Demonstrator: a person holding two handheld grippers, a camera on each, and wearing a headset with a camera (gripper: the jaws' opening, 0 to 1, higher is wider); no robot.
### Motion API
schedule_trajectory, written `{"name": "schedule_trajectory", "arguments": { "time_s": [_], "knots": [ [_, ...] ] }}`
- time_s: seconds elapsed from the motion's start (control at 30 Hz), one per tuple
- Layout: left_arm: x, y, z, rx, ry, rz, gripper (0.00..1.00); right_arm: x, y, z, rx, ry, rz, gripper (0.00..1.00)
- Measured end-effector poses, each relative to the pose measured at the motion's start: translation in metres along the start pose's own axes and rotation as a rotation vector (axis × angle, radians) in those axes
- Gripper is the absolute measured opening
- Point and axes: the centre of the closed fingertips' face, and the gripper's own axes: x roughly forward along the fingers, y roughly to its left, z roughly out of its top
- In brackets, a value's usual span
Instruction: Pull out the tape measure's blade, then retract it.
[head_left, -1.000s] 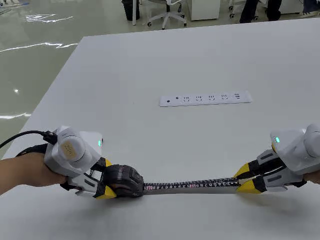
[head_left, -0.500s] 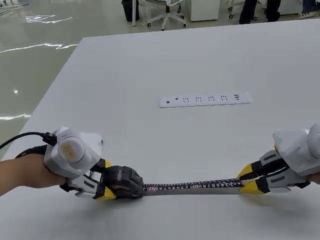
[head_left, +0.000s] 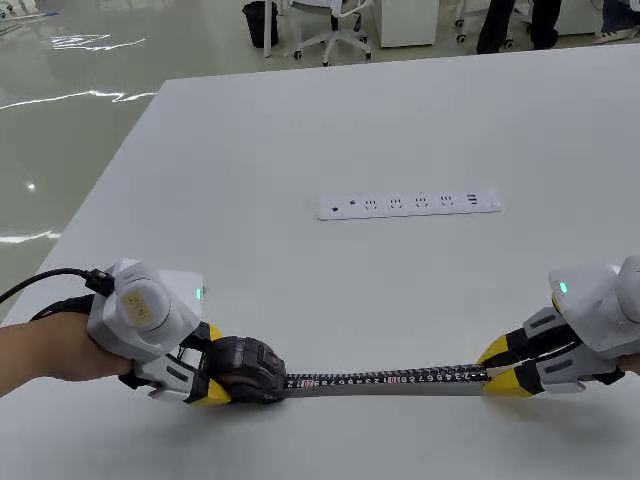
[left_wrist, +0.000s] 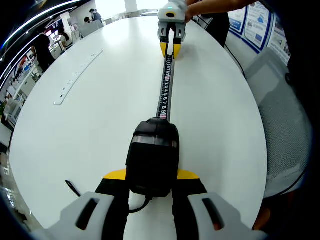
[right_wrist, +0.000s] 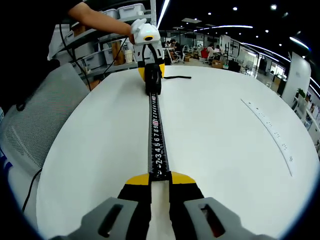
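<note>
Our left gripper clamps the tape measure; our right gripper pinches the blade, stretched straight between them.

This is an open-plan office or lab floor. A large white table serves as the workbench, and a white power strip lies flat near its middle. Beyond the table's far edge, a wheeled office chair and a black bin stand on a glossy pale floor. Beside the table rise shelves of plastic storage bins, and a grey mesh chair back stands just off its edge. Past the table, more desks with people sit under ceiling spotlights. Posters hang on a wall near the table.
</note>
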Motion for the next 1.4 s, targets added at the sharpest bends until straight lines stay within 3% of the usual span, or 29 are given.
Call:
{"name": "schedule_trajectory", "arguments": {
  "time_s": [0.47,0.5,0.53,0.63,1.0,1.33,1.4],
  "knots": [
    [0.001,0.0,0.0,-0.004,0.008,0.003,0.29,0.004,0.0,-0.002,-0.002,0.046,-0.015,0.16],
    [0.001,0.0,0.0,-0.005,0.008,0.003,0.29,0.005,-0.002,0.0,0.058,0.027,-0.04,0.2],
    [0.001,0.0,0.0,-0.009,0.011,0.005,0.29,0.006,-0.001,0.01,0.061,-0.018,-0.021,0.22],
    [0.002,0.0,0.0,-0.003,0.015,0.007,0.3,0.007,-0.002,0.014,0.037,-0.009,-0.028,0.22],
    [0.002,-0.005,-0.002,0.025,0.022,-0.006,0.38,0.0,0.0,0.002,0.055,0.033,-0.043,0.32],
    [-0.005,-0.01,-0.017,0.007,0.041,0.018,0.48,-0.013,-0.001,-0.005,0.119,0.059,-0.103,0.46],
    [-0.008,-0.01,-0.02,-0.021,0.033,0.025,0.48,-0.015,0.001,-0.004,0.123,0.062,-0.113,0.47]
  ]
}}
